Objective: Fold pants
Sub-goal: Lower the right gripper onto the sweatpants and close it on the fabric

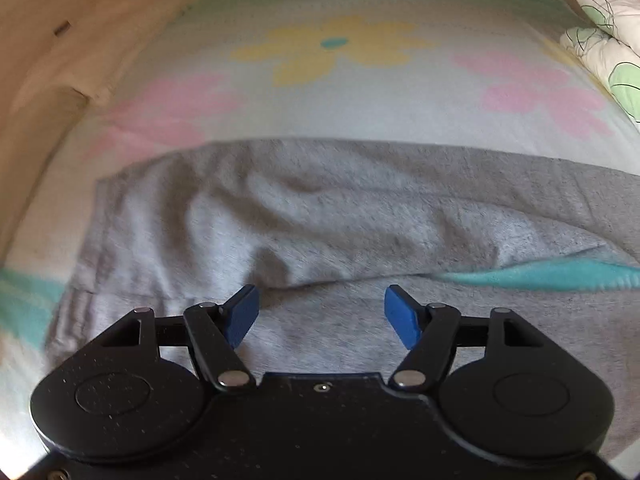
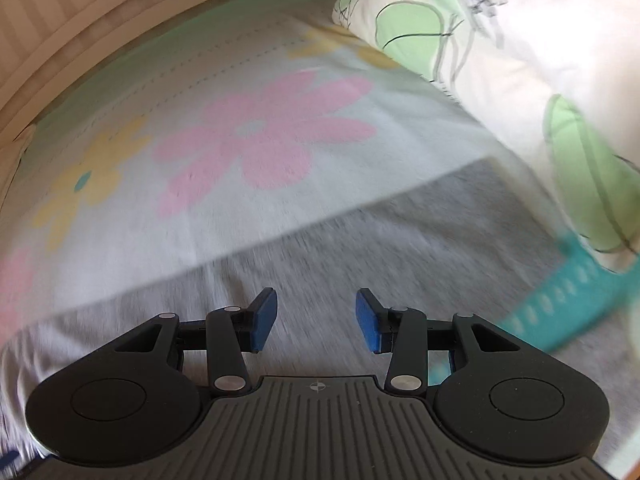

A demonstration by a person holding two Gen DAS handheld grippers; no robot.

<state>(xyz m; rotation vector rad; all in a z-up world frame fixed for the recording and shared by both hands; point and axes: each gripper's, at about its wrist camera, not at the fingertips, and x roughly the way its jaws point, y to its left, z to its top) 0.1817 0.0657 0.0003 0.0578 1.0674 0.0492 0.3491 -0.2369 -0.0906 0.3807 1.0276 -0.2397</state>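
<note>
Grey pants (image 1: 320, 216) lie spread across a bed with a flower-print sheet (image 1: 332, 92). One leg lies folded over the other, with a hem at the left. My left gripper (image 1: 322, 312) is open and empty just above the grey fabric near its front fold. In the right wrist view the pants (image 2: 400, 248) fill the lower half, blurred. My right gripper (image 2: 316, 320) is open and empty above the fabric. A teal band (image 2: 572, 300) shows at the right; it also shows in the left wrist view (image 1: 540, 276).
A white quilt with green leaf print (image 2: 500, 60) is bunched at the right of the bed, close to the pants; it also shows in the left wrist view (image 1: 608, 48). A wooden bed frame (image 1: 60, 40) runs along the far and left sides.
</note>
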